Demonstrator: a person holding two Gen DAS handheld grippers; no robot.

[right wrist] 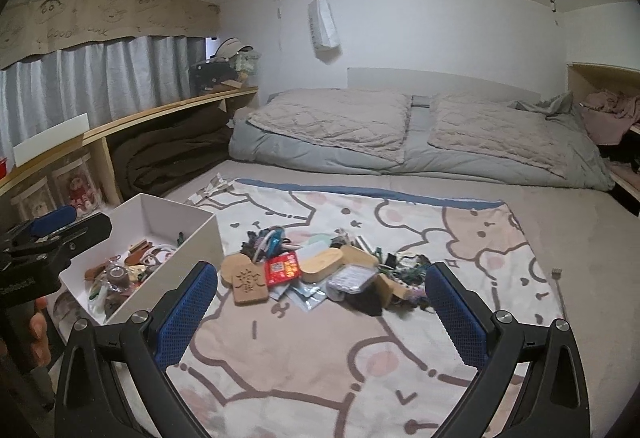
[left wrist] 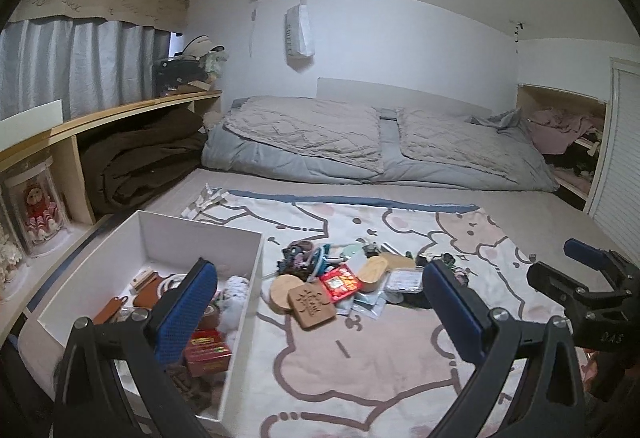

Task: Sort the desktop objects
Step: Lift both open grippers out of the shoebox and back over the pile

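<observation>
between picks on the bed: left tool [left wrist: 320,290] and right tool [right wrist: 322,290] both spread wide and empty, hovering short of the pile of small objects [right wrist: 320,270] heaped on the cartoon blanket [right wrist: 360,358]. white box [left wrist: 156,234] at the blanket's left edge, already partly filled: red carton [left wrist: 206,352], brown leather tags, a fluffy white piece, tape rolls. likely next: reaching forward to one loose piece, perhaps the carved wooden tile [right wrist: 250,284] at the heap's near left, closing on it alone, then carrying left over the box wall.
</observation>
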